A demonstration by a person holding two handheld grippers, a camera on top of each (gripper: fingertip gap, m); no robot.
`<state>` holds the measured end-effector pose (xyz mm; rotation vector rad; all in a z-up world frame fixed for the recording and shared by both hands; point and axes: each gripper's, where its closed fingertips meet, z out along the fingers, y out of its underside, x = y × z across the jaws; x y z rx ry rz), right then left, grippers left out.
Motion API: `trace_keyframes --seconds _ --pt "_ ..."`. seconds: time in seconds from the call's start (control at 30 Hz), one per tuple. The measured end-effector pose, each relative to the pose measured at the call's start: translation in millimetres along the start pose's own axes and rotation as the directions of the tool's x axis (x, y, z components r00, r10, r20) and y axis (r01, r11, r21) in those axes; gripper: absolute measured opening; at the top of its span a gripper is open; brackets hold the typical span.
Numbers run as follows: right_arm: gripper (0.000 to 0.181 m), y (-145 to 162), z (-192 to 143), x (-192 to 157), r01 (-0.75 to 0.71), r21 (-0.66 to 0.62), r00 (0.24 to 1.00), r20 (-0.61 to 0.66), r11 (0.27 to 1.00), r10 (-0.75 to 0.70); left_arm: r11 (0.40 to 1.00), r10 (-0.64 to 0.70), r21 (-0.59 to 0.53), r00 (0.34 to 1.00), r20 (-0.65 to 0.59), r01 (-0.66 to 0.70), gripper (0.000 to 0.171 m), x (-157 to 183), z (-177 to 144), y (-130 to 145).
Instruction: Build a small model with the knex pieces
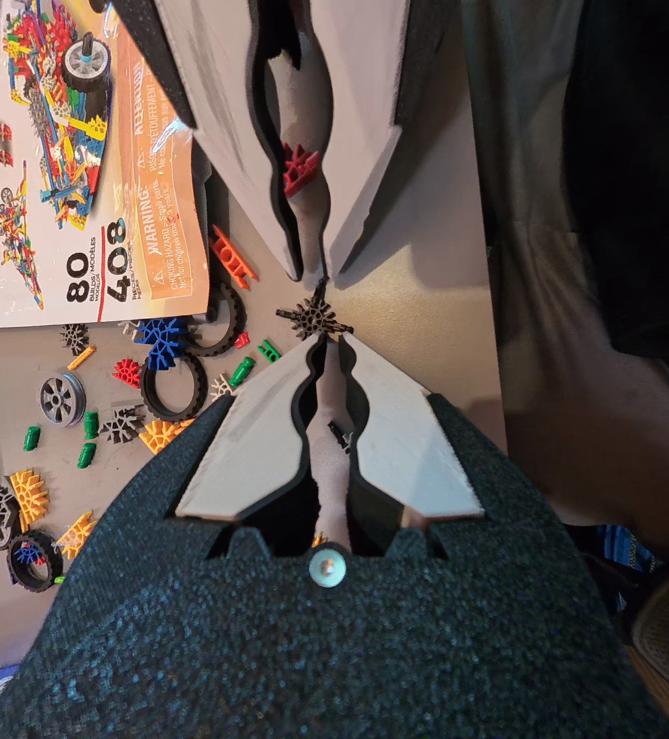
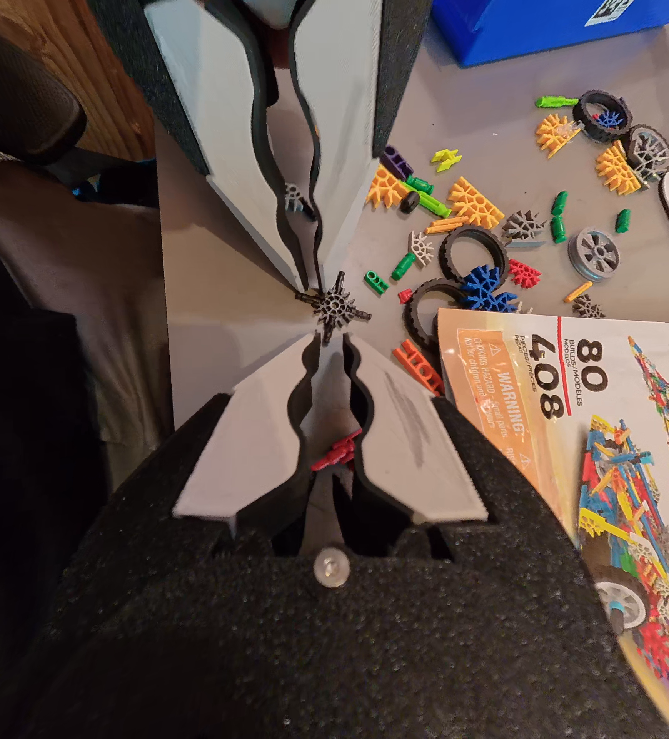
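A black snowflake connector (image 1: pixel 316 320) with short black rods plugged into it sits between the two grippers, which face each other tip to tip. My left gripper (image 1: pixel 330 339) is closed to a narrow gap on the connector's near rod. My right gripper (image 2: pixel 331 336) is pinched on the opposite black rod (image 2: pixel 326 335). In the left wrist view the right gripper (image 1: pixel 316 278) comes in from the top. In the right wrist view the left gripper (image 2: pixel 312 284) does the same, and the connector (image 2: pixel 334 308) lies between. A red connector (image 2: pixel 336 454) lies on the table under my right fingers.
The grey table (image 2: pixel 220 304) ends at its edge close beside the grippers. A printed plastic bag (image 2: pixel 564 460) lies beside them. Loose tyres (image 2: pixel 472 252), a blue connector (image 2: pixel 484 288), yellow connectors, green rods and an orange piece (image 2: pixel 420 368) are scattered there. A blue box (image 2: pixel 544 28) stands farther off. Left and right tips are no more than a few centimetres apart. From the right gripper's tips to the orange piece (image 2: pixel 420 368) is close to 4 centimeters. It turns up in the left wrist view (image 1: pixel 230 260) as well.
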<state>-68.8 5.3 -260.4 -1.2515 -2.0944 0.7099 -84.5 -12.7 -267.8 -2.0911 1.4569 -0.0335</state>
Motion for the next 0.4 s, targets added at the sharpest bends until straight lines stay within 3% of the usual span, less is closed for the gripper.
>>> trace_keyframes --seconds 0.1,0.4 --pt "0.0 -7 -3 2 -0.031 0.032 0.999 0.016 0.999 0.03 1.0 0.001 -0.001 1.0 0.002 -0.001 0.004 0 0 0" --pt "0.0 -7 9 4 -0.03 -0.015 0.998 0.057 0.999 0.031 1.0 0.0 -0.005 1.0 0.001 0.0 0.004 0 0 1"
